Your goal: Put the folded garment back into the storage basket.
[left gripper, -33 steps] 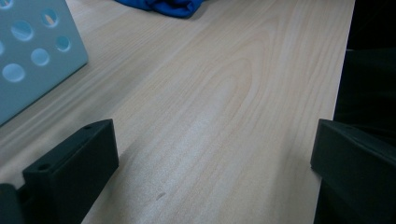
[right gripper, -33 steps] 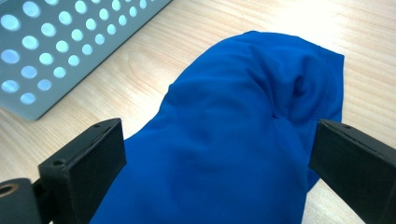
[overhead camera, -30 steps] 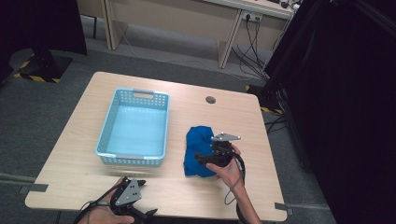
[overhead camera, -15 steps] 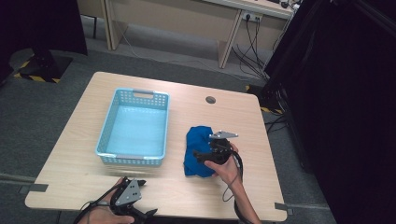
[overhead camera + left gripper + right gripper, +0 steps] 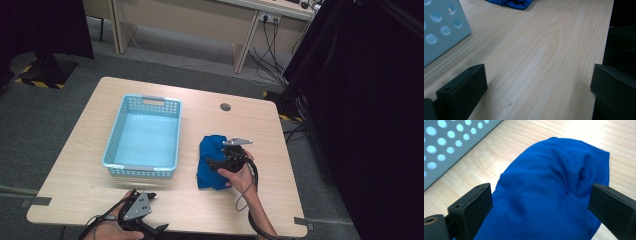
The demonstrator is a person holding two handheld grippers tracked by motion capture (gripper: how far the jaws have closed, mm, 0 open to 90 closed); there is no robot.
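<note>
Blue cloth (image 5: pixel 544 192) btwn right gripper (image 5: pixel 541 205) spread jaws.

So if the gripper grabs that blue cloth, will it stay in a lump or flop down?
Probably flop. The blue cloth lies in soft folds and creases, so it looks limp, and whatever the right gripper doesn't pinch would likely dangle. It also seems thin and light. Pushed across the table, it would more likely bunch up than slide whole.

Lab or office workroom, grey carpet floor (image 5: pixel 45 125), pale wood counter (image 5: pixel 250 120) with cable hole (image 5: pixel 225 106), second desk (image 5: pixel 200 20) behind, wall sockets (image 5: pixel 270 18) with hanging cables (image 5: pixel 267 50), black curtain (image 5: pixel 370 100), hazard tape (image 5: pixel 42 82) on floor
</note>
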